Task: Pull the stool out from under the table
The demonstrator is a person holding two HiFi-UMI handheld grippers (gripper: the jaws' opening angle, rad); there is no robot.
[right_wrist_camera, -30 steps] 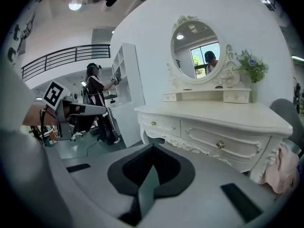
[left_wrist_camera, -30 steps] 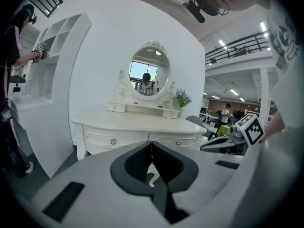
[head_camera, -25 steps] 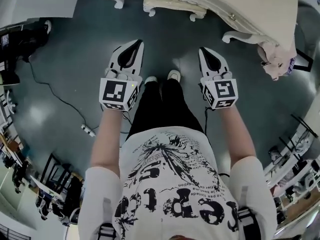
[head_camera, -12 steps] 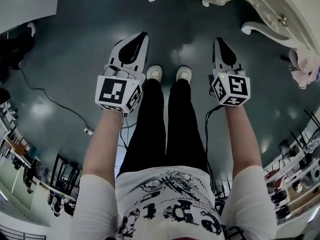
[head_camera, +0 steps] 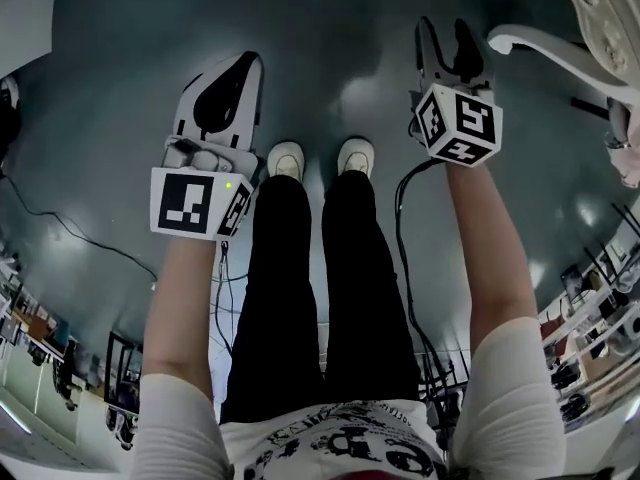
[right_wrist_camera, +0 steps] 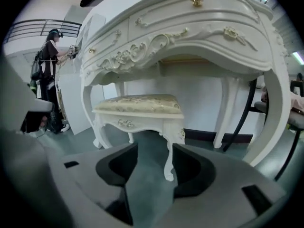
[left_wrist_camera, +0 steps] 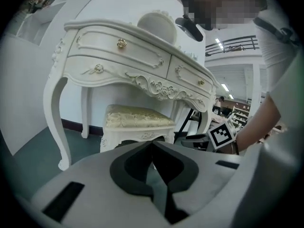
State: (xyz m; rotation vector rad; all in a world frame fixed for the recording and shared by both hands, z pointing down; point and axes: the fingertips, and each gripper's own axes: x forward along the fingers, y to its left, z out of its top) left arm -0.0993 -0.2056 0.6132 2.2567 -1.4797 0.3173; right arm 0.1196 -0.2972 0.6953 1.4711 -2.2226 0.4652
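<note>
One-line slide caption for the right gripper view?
Right gripper, fingers opening and empty, faces white carved stool with cream cushion beneath ornate white table.

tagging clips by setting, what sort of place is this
Probably a large indoor hall staged with furniture, not a home: an ornate white dressing table with a cushioned stool under it, a mezzanine railing behind, and store-style shelving.
</note>
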